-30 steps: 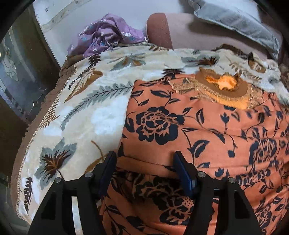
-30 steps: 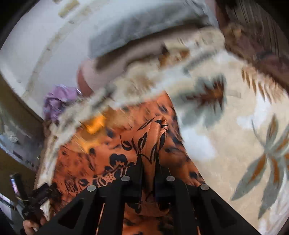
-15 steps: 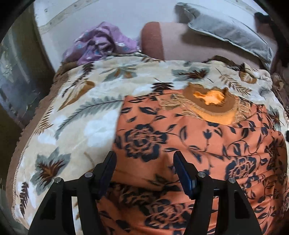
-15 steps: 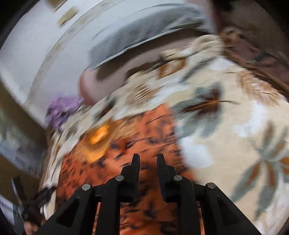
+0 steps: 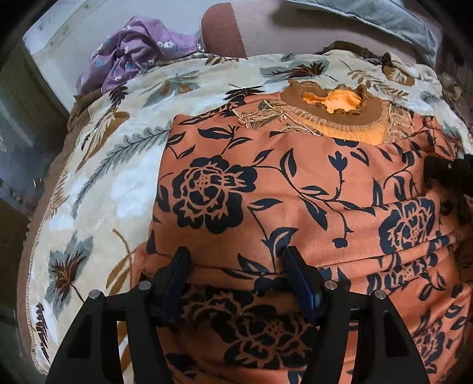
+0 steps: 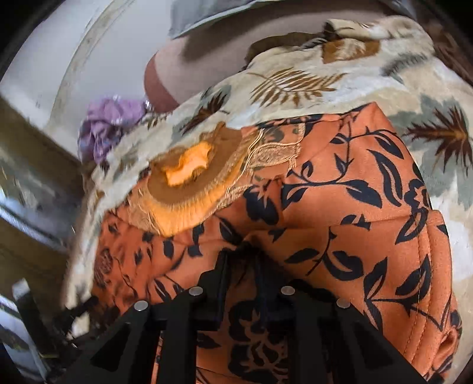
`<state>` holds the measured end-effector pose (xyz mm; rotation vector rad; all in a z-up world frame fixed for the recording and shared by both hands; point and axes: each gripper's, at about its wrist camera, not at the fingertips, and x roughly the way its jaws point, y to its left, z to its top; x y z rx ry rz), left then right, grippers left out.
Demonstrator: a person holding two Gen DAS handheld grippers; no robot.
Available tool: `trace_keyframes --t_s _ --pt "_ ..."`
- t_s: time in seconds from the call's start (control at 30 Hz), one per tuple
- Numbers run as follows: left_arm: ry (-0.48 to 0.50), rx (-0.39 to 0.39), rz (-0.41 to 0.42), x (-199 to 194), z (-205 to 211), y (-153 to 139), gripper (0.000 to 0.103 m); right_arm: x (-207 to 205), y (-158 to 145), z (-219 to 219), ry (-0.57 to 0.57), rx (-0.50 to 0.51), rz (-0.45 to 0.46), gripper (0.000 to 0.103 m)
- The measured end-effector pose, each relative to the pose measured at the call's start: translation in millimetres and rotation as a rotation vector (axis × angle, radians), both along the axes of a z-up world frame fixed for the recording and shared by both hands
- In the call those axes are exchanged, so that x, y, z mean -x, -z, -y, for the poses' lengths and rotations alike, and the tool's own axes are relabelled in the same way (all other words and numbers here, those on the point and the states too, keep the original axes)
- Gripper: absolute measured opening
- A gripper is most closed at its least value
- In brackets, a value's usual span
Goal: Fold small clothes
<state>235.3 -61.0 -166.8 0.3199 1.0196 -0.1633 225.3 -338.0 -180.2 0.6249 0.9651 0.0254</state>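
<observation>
The orange floral garment (image 5: 295, 183) is lying on the bed — left gripper (image 5: 236, 265) fingers spread over it, right gripper (image 6: 245, 260) fingers standing slightly parted, pinching nothing.

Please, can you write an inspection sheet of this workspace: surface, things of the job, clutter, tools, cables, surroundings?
Surface: blanket with a leaf print, spread over a bed.
Job's things: orange garment with dark flowers lies flat on the blanket, neckline at the far end, a fold across its near part.
Clutter: crumpled purple cloth at the far left corner.
Tools: left tool open, over the near fold; right tool slightly open over the garment, nothing between the fingers.
Cables: nothing seen.
Surroundings: grey pillow and a pink bolster at the head, a pale wall behind.
</observation>
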Motion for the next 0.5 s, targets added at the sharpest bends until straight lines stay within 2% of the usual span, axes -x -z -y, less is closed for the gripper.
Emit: trace_keyframes --t_s 0.07,0.23,0.33,0.4,0.43,0.5 --pt "-0.004 0.024 0.016 3 -4 -6 0.066 7 -10 -4 -0.018 0.006 0.032 0.023" --pt "-0.029 0.054 0.092 3 -10 -22 0.066 29 -29 -24 -0.143 -0.014 0.09 0.023" --pt "-0.051 0.042 0.042 -8 -11 -13 0.066 34 -16 -35 -0.215 -0.026 0.027 0.022" --pt "-0.061 0.004 -0.003 -13 -10 0 0.066 37 3 -40 -0.255 -0.053 -0.06 0.023" --pt "-0.068 -0.008 -0.023 -13 -11 5 0.066 41 7 -39 -0.256 -0.075 -0.056 0.023" --pt "-0.07 0.009 -0.005 -7 -14 4 0.066 46 6 -32 -0.255 -0.12 -0.048 0.022"
